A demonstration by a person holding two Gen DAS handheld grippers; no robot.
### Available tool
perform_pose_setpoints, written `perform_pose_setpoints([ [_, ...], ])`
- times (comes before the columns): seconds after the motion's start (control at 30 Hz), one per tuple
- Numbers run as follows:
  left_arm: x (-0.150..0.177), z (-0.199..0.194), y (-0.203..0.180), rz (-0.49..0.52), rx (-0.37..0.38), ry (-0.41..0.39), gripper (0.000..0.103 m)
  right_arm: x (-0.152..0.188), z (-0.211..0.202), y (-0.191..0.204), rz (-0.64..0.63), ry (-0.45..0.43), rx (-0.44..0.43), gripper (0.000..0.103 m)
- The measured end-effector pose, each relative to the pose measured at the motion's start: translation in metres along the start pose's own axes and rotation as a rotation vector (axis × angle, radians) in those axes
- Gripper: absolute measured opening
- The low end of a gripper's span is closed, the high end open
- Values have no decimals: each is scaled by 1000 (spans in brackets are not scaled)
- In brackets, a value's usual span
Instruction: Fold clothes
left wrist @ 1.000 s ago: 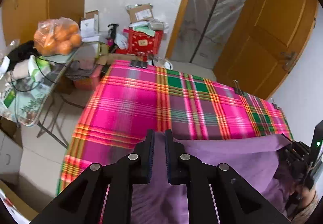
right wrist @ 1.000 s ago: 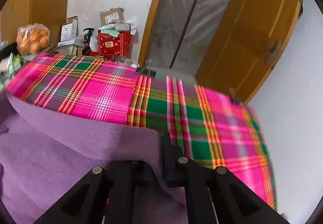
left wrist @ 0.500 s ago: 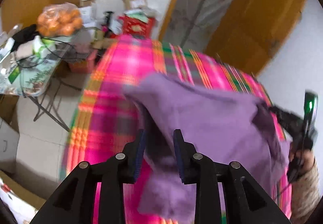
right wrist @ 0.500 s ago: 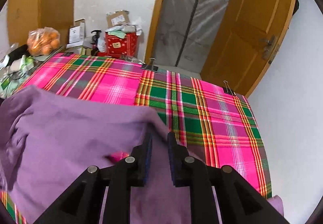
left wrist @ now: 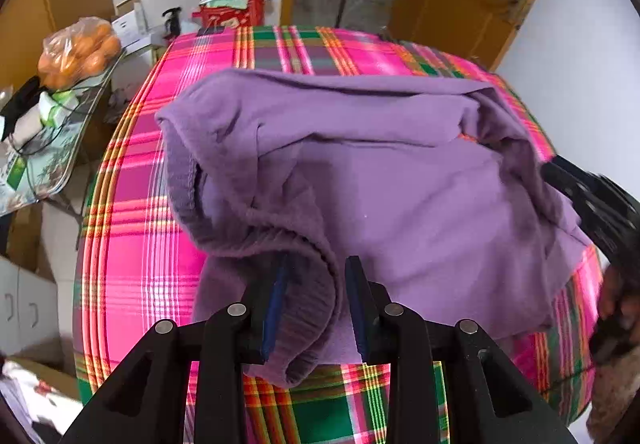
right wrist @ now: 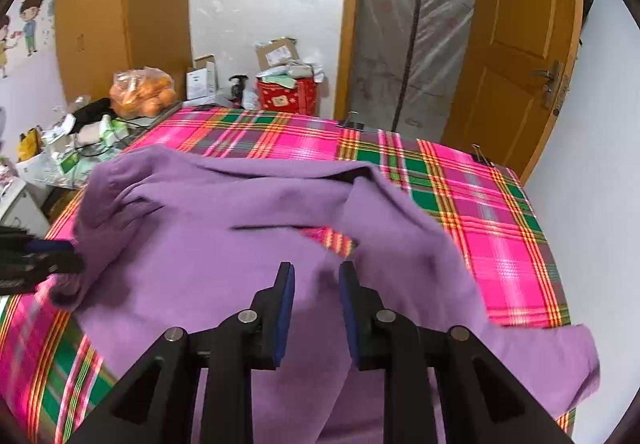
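Observation:
A purple sweater point(left wrist: 392, 179) lies loosely heaped on the table with the pink and green plaid cloth point(left wrist: 132, 244); it also shows in the right wrist view point(right wrist: 224, 244). My left gripper point(left wrist: 316, 300) is open, with a ribbed hem fold lying loose between its fingers. My right gripper point(right wrist: 316, 304) is open just above the sweater's near edge, holding nothing. The right gripper shows at the right edge of the left wrist view point(left wrist: 592, 203), and the left gripper at the left edge of the right wrist view point(right wrist: 36, 264).
A side table point(left wrist: 48, 147) at the left holds a bag of oranges point(left wrist: 78, 51) and clutter. Boxes and a red bag point(right wrist: 286, 95) stand behind the table's far edge. A wooden door point(right wrist: 516, 55) is at the back right. Binder clips point(right wrist: 352, 123) hold the cloth.
Both grippers have opened and let go of the sweater. It has dropped forward onto the table and now lies in a loose heap. Both grippers have pulled back toward the near edge.

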State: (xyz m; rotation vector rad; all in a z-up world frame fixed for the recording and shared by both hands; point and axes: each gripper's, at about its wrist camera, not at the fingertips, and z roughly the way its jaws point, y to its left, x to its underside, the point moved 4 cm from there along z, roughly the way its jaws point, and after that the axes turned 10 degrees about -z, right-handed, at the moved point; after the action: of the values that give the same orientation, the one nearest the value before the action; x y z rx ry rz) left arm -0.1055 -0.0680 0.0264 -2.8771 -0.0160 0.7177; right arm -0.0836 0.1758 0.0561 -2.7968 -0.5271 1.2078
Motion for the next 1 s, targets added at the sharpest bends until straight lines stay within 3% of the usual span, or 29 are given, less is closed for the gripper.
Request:
perform_pose_setpoints([
  [0.07,2,2,-2,15,-54,-15,31,8,-7,14,-22,-9,-32,29],
  [0.27,6,15,-14,33,-104,2,31,27,-12,50,-70,-6,-114,29],
  [0.53,2,27,-18,13,-130,33,31,52,-13,76,-136,17,-148,30],
  [0.87,-2,39,-6,-49,-100,60,31,63,-10,121,-249,15,-266,39],
  [1.0,-4,36,-1,-67,-70,50,28,67,-10,137,-290,16,-316,50],
])
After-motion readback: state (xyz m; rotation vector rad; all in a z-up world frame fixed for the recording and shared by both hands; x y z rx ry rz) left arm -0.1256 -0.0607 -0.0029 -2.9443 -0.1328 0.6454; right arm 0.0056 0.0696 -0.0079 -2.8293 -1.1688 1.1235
